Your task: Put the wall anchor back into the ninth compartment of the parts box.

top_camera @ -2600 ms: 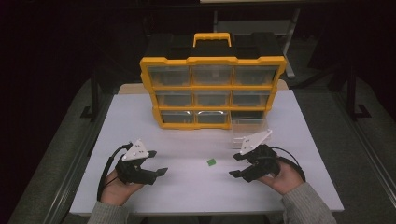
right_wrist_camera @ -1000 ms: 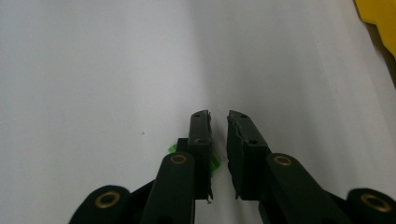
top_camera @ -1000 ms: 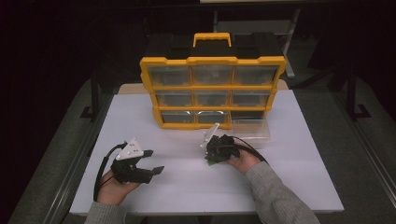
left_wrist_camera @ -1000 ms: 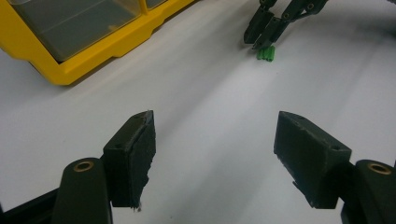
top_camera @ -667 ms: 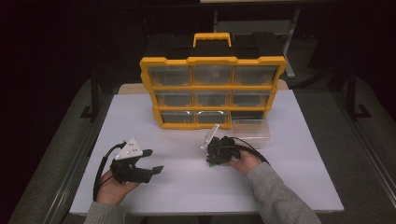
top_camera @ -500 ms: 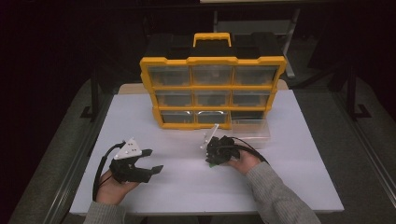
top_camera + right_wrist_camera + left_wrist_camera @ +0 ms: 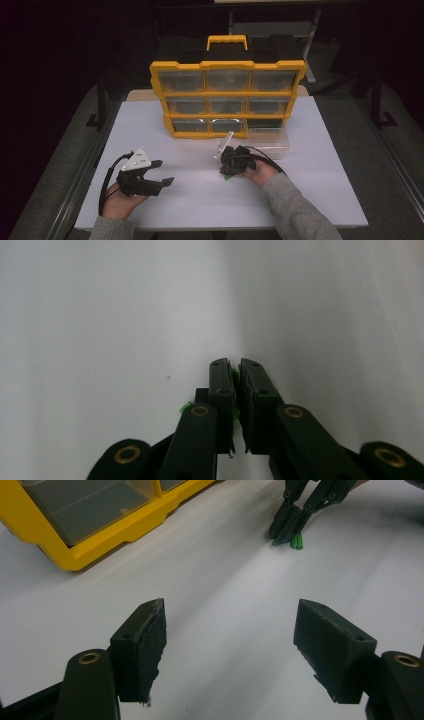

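Between the right gripper's [image 7: 235,371] just-closing jaws, a green piece [image 7: 234,375]; left gripper [image 7: 230,645] wide apart, empty.

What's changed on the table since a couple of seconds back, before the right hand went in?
The right gripper moved left and forward to the small green piece on the white table. Its jaws have just been closing and now pinch the piece, which rests at the table surface. The left gripper stayed put, open and empty. The yellow organizer and the clear drawer beside it did not move.
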Tool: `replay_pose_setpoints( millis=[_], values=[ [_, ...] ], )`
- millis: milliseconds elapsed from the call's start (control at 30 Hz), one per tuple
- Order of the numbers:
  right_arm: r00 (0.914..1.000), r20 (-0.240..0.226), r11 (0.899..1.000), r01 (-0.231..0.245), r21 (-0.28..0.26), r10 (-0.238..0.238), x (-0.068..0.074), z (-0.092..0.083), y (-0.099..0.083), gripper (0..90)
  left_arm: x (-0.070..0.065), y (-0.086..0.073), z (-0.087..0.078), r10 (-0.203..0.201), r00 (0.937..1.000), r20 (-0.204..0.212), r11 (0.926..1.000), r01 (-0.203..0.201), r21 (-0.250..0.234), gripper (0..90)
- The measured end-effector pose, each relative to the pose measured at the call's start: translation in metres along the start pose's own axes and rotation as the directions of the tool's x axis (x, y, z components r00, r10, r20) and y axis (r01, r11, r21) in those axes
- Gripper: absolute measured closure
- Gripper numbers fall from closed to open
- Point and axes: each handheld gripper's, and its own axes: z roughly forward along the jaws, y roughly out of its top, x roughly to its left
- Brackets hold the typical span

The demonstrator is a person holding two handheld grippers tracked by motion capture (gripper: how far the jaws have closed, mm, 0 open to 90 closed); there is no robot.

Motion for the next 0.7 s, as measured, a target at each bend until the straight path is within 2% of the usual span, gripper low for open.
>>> replay_pose_setpoints(
  millis=[267, 467, 600, 700],
  values=[
    [1.0, -0.005, 0.999, -0.007, -0.039, 0.007, 0.0, -0.01, 0.002, 83.5, 0.0, -0.001, 0.0, -0.014, 0.9999, 0.0, 0.9998, 0.014, -0.01, 28.5],
    [0.9997, -0.018, 0.996, -0.02, -0.09, 0.018, 0.002, -0.024, 0.005, 83.5, -0.001, -0.001, 0.0, -0.017, 0.9999, 0.002, 0.9998, 0.017, -0.012, 28.6],
    [0.9995, -0.028, 0.994, -0.02, -0.112, 0.016, 0.002, -0.036, 0.006, 83.5, -0.001, -0.001, 0.0, -0.012, 0.9999, 0.002, 0.9999, 0.012, -0.008, 28.6],
    [0.9987, -0.04, 0.992, -0.036, -0.125, 0.032, 0.002, -0.045, 0.006, 83.5, -0.001, 0.0, -0.001, -0.004, 1.0, 0.001, 1.0, 0.004, 0.001, 28.6]
  ],
)
